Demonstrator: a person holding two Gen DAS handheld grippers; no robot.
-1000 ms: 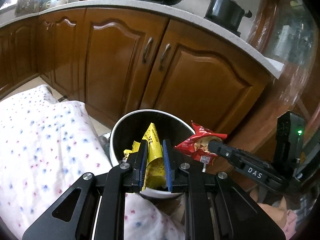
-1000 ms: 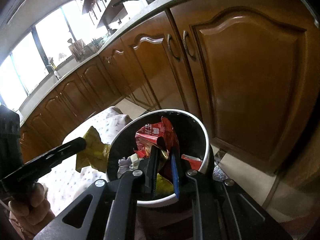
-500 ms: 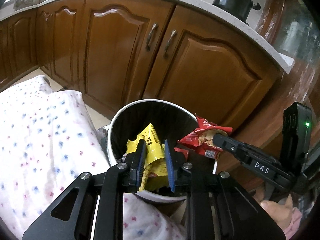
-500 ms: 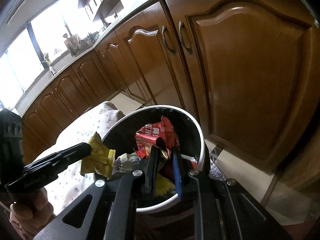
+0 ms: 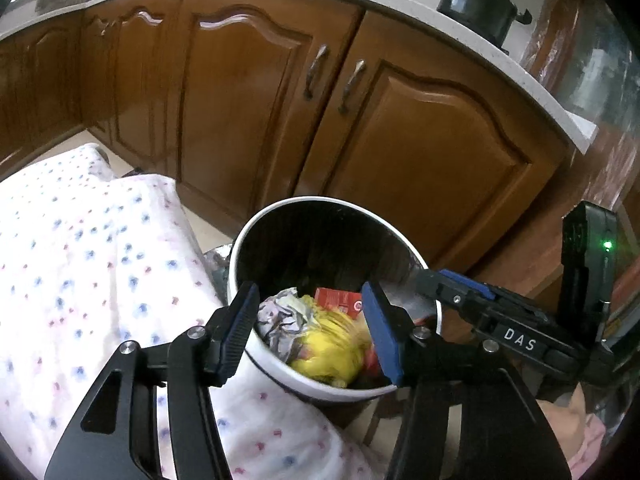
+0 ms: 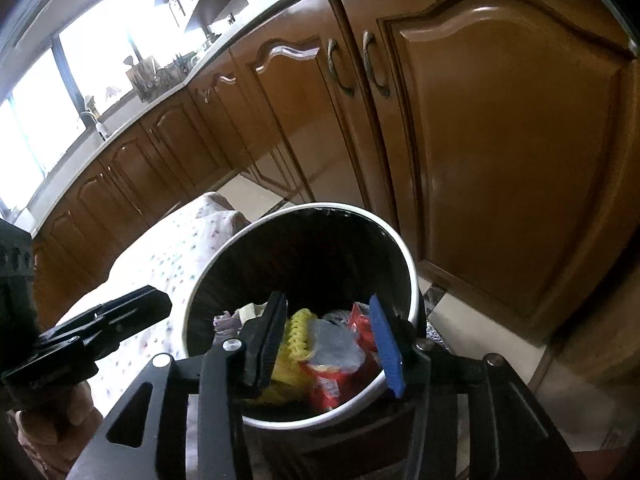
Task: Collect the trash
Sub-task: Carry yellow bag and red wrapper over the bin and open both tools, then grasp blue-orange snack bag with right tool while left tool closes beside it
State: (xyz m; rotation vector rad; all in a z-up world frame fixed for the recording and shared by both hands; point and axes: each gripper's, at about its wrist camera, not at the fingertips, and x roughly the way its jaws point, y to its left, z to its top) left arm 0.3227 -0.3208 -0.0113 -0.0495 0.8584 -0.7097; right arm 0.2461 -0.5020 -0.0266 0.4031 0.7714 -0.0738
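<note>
The floor (image 6: 448,312) was pale tile, only showing in strips along the base of the brown cabinets (image 5: 420,140). A round bin (image 5: 256,236) with a white rim and black liner stood on it, just near of the cabinet doors. Pretty sure there was a patch of shiny foil-looking stuff (image 6: 438,336) on the tile right beside the bin's right side, couldn't tell what exactly. To the left of the bin sat something covered in a white cloth with little blue and pink dots (image 5: 80,248), touching or nearly touching the bin's wall.
</note>
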